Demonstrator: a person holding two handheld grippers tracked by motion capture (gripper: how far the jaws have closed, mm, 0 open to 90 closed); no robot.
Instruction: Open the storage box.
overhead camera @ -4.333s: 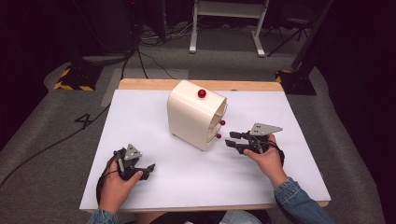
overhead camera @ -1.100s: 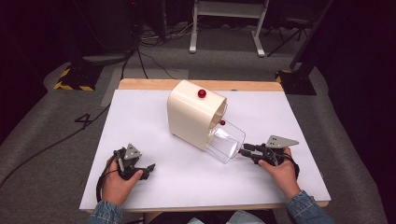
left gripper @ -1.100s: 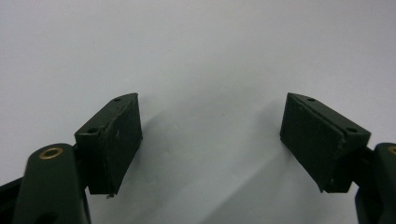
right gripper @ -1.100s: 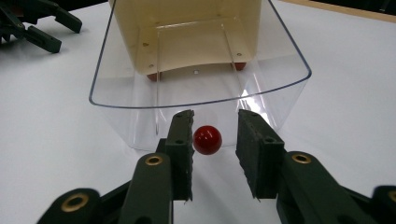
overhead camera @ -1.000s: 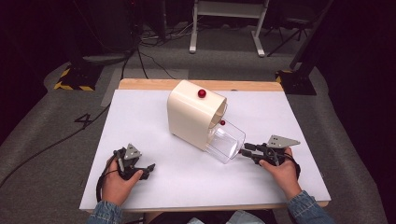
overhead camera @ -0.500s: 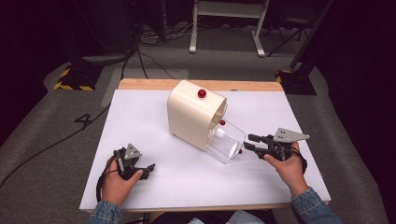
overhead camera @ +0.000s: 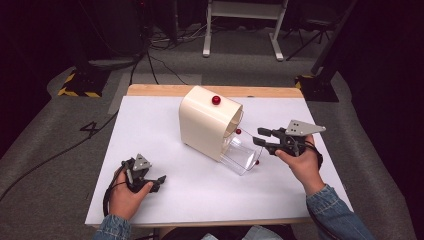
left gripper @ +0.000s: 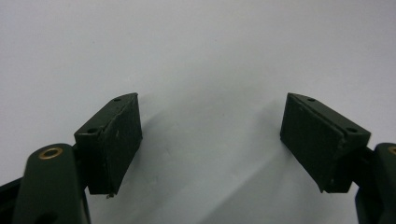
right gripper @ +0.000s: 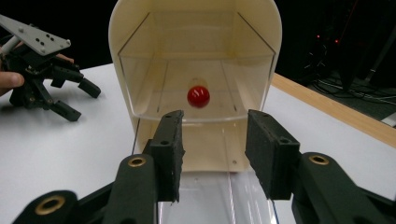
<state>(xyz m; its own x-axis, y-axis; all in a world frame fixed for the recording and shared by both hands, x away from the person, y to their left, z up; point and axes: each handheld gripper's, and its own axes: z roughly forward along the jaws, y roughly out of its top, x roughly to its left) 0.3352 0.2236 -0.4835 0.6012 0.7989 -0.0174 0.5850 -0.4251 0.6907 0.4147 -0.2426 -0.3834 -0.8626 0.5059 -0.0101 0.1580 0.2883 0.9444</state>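
Cream box stands mid-table, its clear door hinged down toward the right hand-held gripper, which hangs just beside it, jaws just opened, parted, empty. Left hand-held gripper rests near the table's front edge, jaws wide, bare table between them.

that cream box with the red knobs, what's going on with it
A person works at a white table with a gripper in each hand. The clear drawer of the cream box stands pulled out toward the right gripper, whose jaws have just been opening; nothing is between them now, and it hangs just off the drawer's front, above the table. The drawer's red knob is free. The left gripper rests open on the table, away from the box.
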